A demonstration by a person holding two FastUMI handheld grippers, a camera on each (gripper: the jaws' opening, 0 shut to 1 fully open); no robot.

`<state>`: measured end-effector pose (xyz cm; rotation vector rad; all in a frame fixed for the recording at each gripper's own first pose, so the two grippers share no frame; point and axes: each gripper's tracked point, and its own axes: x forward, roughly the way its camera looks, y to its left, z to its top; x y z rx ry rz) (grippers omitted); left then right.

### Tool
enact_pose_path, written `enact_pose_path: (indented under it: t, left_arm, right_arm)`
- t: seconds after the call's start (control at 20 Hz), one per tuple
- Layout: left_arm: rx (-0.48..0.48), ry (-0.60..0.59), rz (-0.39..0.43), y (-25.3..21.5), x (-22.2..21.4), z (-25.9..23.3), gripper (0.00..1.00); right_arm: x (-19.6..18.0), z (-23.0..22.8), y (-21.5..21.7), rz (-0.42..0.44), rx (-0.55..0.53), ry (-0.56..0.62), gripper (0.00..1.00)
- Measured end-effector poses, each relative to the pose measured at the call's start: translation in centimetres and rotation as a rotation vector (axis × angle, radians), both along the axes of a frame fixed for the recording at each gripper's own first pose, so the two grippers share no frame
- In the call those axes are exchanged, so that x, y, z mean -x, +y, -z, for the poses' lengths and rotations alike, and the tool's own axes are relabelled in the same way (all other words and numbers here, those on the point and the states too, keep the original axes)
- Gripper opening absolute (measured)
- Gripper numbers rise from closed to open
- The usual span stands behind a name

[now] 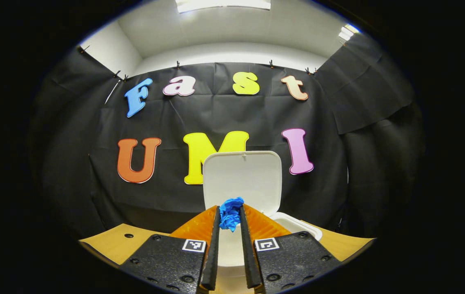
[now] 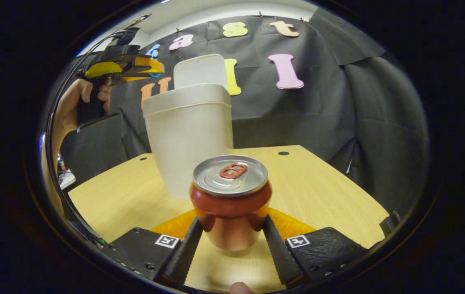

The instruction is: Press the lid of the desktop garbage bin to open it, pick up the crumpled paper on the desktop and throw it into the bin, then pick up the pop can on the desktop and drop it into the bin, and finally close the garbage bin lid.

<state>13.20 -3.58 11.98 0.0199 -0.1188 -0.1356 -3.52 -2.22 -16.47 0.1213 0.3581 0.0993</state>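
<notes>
Left gripper view shows the left gripper (image 1: pixel 230 220) with narrow jaws pinching the crumpled paper (image 1: pixel 231 212) above the open bin (image 1: pixel 293 225), where a release off-centre may, I think, drop it on the rim, while the right gripper (image 2: pixel 232 234) stands with wide jaws around the pop can (image 2: pixel 230 200) on the surface (image 2: pixel 322 188).

My left gripper view sits high, looking level along its fingers at the raised lid (image 1: pixel 242 175) of the bin (image 1: pixel 297 226), close above its opening. My right gripper view is low near the bench (image 2: pixel 322 183), facing the pop can (image 2: pixel 231 202) at close range, bin (image 2: pixel 189 139) just behind. Both views share the bin, lid (image 2: pixel 199 70) and back wall; the right one also catches the left gripper (image 2: pixel 124 65) up high.
</notes>
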Motion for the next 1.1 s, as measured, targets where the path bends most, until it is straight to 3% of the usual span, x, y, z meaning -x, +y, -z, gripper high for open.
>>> enact_pose_path:
  t: [0.2,0.25,0.85,0.95,1.0,1.1]
  left_arm:
    - [-0.014,-0.001,0.006,-0.9,-0.9,-0.1,0.3]
    - [-0.015,0.002,0.003,-1.0,-1.0,0.0,0.26]
    - [0.015,0.109,-0.014,-0.9,-3.0,2.7,0.39]
    - [0.021,0.141,-0.012,-0.7,-3.5,3.8,0.39]
    - [0.027,0.152,-0.015,-0.6,-3.6,4.0,0.34]
    - [0.028,0.163,-0.014,-0.6,-3.6,4.2,0.47]
  right_arm:
    - [0.0,-0.1,-0.3,0.004,-0.017,-0.002,0.8]
    - [0.1,-0.1,-0.3,0.002,-0.022,-0.004,0.8]
    - [0.2,0.1,0.3,-0.051,-0.039,0.001,0.8]
    - [0.1,0.4,0.4,-0.057,-0.039,0.012,0.8]
    - [0.1,0.3,0.3,-0.058,-0.038,0.012,0.8]
    - [0.1,0.1,-0.1,-0.054,-0.028,0.005,0.8]
